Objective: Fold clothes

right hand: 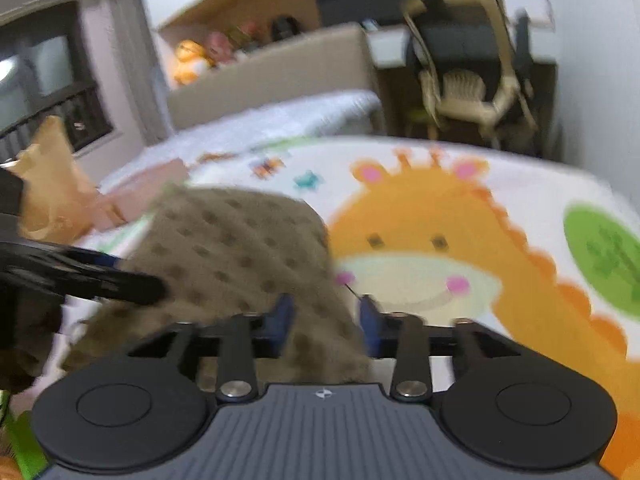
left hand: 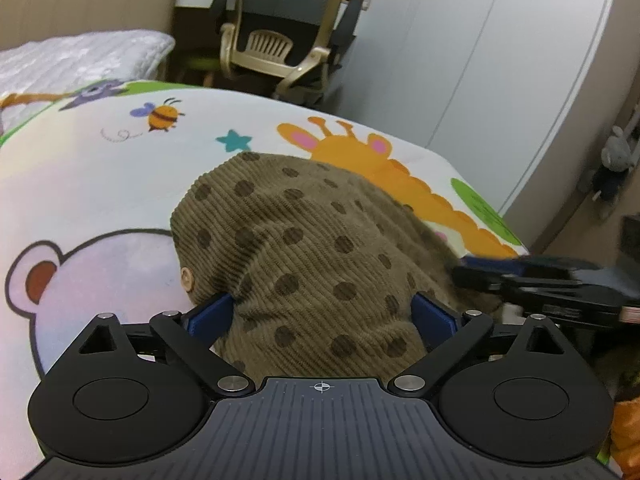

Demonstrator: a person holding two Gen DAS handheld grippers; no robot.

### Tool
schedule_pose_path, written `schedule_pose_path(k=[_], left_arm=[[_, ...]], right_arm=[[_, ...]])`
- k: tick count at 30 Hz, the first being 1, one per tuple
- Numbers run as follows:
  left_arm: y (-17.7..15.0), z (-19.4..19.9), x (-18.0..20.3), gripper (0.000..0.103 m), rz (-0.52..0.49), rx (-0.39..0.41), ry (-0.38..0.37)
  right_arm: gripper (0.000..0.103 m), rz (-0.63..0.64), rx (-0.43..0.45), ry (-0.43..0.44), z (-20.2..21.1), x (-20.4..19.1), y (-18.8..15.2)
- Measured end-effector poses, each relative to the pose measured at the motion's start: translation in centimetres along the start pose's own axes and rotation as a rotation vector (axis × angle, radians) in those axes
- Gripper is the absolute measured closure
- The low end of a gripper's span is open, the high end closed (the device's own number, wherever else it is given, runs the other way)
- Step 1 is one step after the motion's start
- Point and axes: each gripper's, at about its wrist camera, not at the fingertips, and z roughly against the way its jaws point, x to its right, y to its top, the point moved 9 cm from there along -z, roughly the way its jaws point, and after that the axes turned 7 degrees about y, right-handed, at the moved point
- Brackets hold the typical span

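One spotted brown garment, two hand-held grippers, left and right, one office chair.

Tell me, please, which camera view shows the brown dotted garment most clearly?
The left wrist view: the brown dotted garment is sharp there, with its corduroy ribs, dark dots and a button visible. In the right wrist view the same garment is blurred by motion, so only its colour and faint dots show.

Home, a child's bedroom. Near: cartoon-print play mat with giraffe, bee and bear. Far left: bed with white quilted cover and beige headboard. Far centre: office chair. Right: white wardrobe doors. Soft toys sit on the headboard ledge.
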Motion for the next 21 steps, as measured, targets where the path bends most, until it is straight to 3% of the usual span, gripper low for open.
schedule_pose_path(k=[2, 7, 12, 15, 17, 21], left_arm=[[-0.2, -0.2, -0.2, 0.003, 0.011, -0.008, 0.002], [-0.1, 0.4, -0.5, 0.003, 0.038, -0.013, -0.005], [1.4, 3.5, -1.2, 0.004, 0.074, 0.057, -0.022], [3.7, 6.3, -1.4, 0.004, 0.14, 0.16, -0.127], [5.1, 7.3, -1.1, 0.004, 0.179, 0.188, -0.229], [5.9, 4.4, -0.2, 0.004, 0.223, 0.102, -0.34]], right_arm=[[0.039, 0.054, 0.04, 0.047, 0.8, -2.1, 1.1], [0.025, 0.087, 0.047, 0.134, 0.3, -5.0, 2.1], [0.001, 0.094, 0.05, 0.105, 0.1, -4.3, 1.6], [0.0, 0.105, 0.046, 0.094, 0.2, -4.3, 1.5], [0.0, 0.112, 0.043, 0.087, 0.3, -4.3, 1.5], [0.0, 0.157, 0.038, 0.15, 0.0, -6.8, 1.6]])
